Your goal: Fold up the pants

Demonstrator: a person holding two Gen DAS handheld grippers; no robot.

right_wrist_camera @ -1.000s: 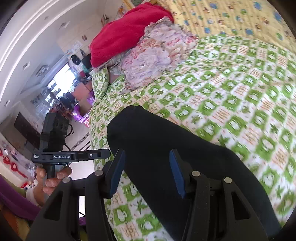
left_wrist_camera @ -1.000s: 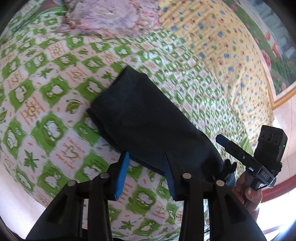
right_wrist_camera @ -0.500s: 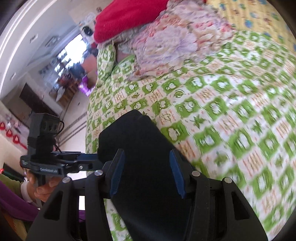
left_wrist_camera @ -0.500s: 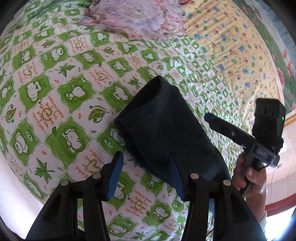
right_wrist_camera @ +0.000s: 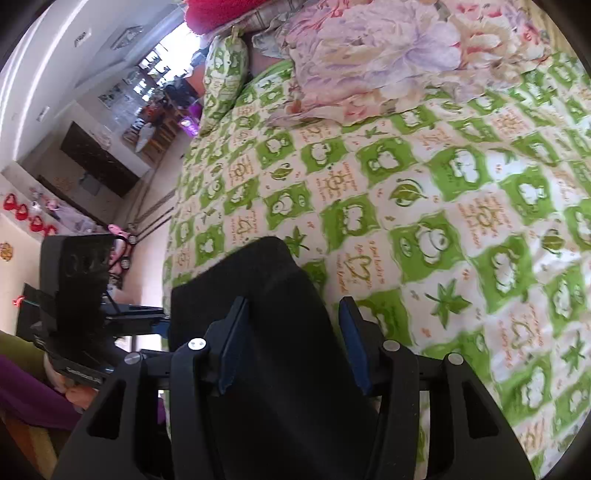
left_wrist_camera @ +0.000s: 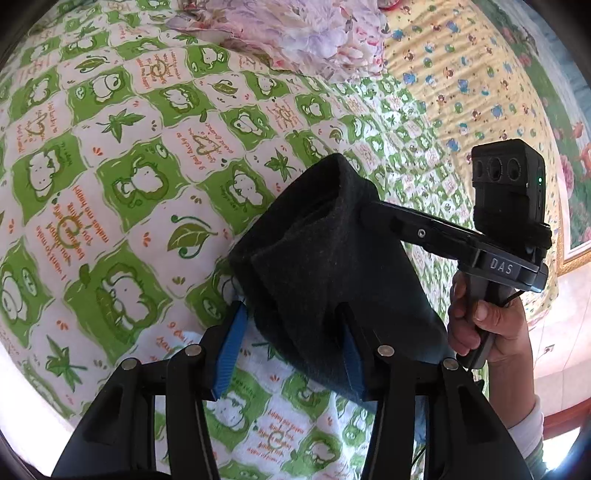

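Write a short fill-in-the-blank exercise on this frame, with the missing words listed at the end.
1. The dark folded pants lie on a bedsheet checked in white and ____.
2. In the right wrist view, the plush pillow at the top edge is ____.
3. The left gripper has blue-padded fingers standing ____, one on each side of the pants' near edge.
4. White letters on the right gripper's body in the left wrist view read ____.

Missing words: green; red; open; DAS
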